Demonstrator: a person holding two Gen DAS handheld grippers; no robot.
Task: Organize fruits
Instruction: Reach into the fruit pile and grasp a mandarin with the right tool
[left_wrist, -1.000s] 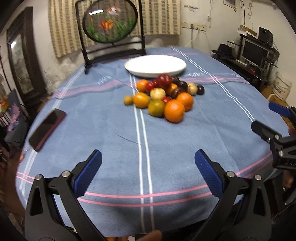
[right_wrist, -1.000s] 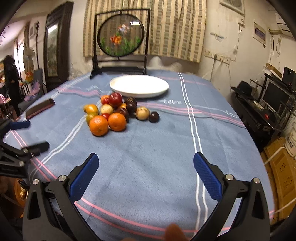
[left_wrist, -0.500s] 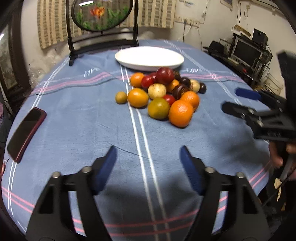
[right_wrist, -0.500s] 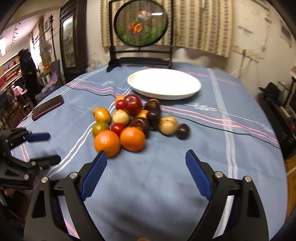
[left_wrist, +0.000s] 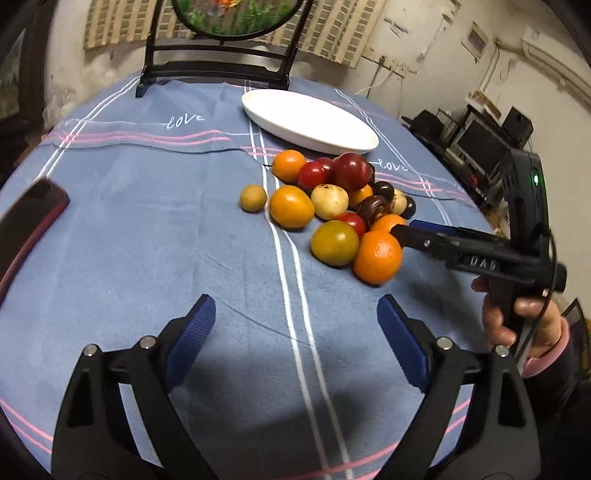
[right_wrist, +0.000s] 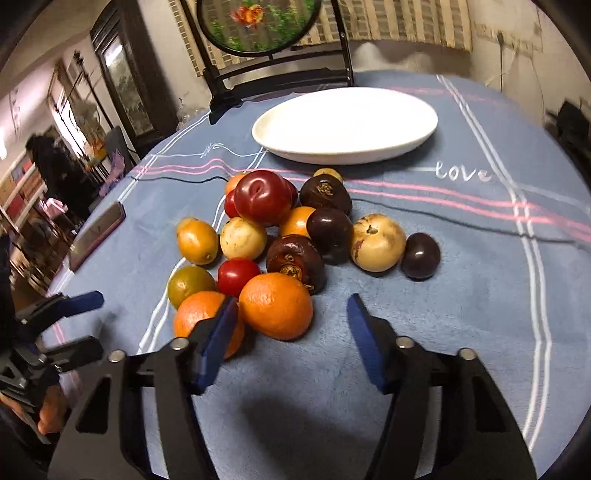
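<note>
Fruits (right_wrist: 295, 236) lie heaped just before the white plate (right_wrist: 345, 123). The right gripper (right_wrist: 291, 325) (jaws spread) straddles the nearest orange (right_wrist: 275, 306). The left gripper (left_wrist: 295, 332) hangs released, well short of the plate.

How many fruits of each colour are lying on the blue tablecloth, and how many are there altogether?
orange fruits: 5
red fruits: 4
dark purple-brown fruits: 4
cream fruits: 2
small tan-yellow fruits: 2
green-yellow fruit: 1
Total: 18
</note>
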